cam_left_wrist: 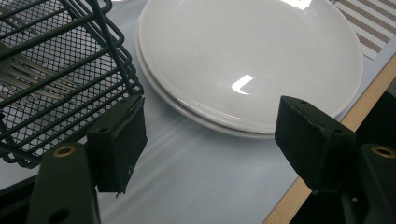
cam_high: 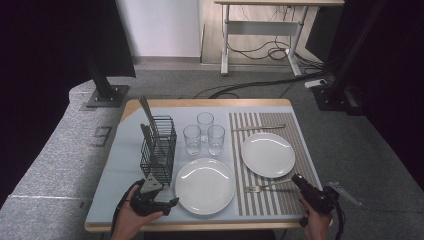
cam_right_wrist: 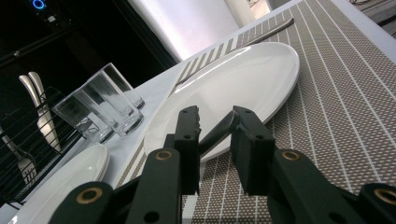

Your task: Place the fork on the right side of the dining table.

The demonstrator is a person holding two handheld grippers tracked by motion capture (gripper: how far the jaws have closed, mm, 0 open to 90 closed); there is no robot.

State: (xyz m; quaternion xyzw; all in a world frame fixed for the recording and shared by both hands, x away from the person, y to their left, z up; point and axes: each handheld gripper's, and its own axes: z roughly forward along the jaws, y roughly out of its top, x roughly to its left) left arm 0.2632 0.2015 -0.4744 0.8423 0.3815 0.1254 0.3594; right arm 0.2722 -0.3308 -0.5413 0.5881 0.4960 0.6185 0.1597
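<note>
A metal fork (cam_high: 262, 187) lies flat on the striped placemat (cam_high: 280, 202), in front of the far white plate (cam_high: 268, 154). My right gripper (cam_high: 296, 180) sits low over the mat at the fork's handle end. In the right gripper view its jaws (cam_right_wrist: 215, 119) stand a little apart, with the fork handle (cam_right_wrist: 217, 133) between them and no firm pinch on it. My left gripper (cam_high: 171, 204) is wide open and empty near the table's front edge. In the left gripper view (cam_left_wrist: 210, 140) it stands between the wire basket (cam_left_wrist: 56, 70) and the near white plate (cam_left_wrist: 252, 56).
Three clear glasses (cam_high: 205, 132) stand behind the near plate (cam_high: 205, 185). The black cutlery basket (cam_high: 159, 150) holds upright cutlery at the left. A knife (cam_high: 258, 128) lies across the far end of the placemat. The wooden table edge (cam_left_wrist: 327, 154) runs close to the left gripper.
</note>
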